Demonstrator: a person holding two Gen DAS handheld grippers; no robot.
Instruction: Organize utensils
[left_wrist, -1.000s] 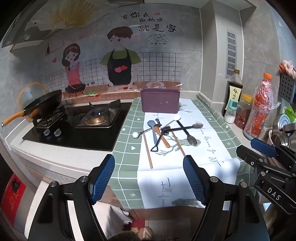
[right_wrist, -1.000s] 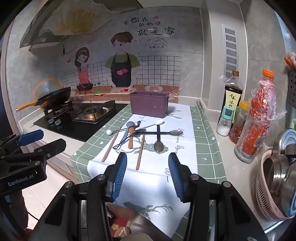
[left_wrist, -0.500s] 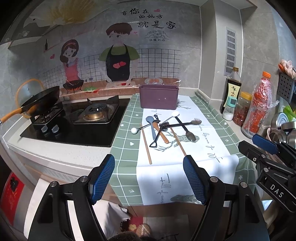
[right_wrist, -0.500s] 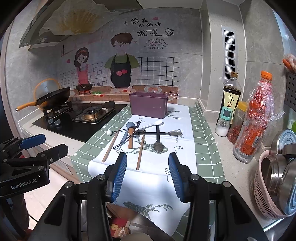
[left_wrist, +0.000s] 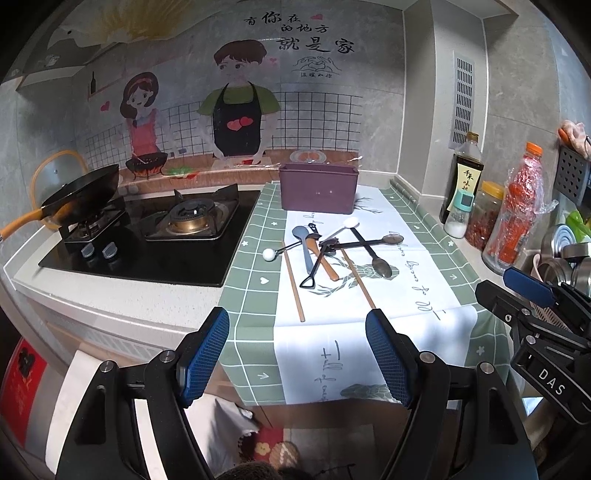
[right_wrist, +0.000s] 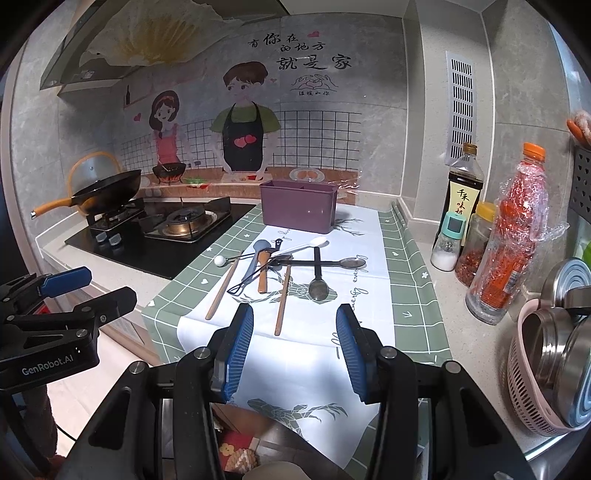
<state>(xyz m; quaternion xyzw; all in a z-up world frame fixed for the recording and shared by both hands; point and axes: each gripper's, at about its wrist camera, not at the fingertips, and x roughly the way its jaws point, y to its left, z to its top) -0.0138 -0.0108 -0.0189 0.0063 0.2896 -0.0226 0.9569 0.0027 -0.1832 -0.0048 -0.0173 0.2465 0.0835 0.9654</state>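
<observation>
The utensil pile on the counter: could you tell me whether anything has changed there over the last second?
Nothing was taken hold of or let go. The utensils lie crossed as before, in front of the purple bin. Both the left gripper and the right gripper stay open; only the views shifted slightly.

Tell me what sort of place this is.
A home kitchen, most likely: a gas hob with a wok on it, condiment bottles along the wall, and loose utensils in front of a purple bin on the counter.

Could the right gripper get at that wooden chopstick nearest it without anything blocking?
Probably yes: the right gripper is open, and the chopstick lies ahead on the cloth, its near end free; only its far end tucks under crossed spoons.
</observation>
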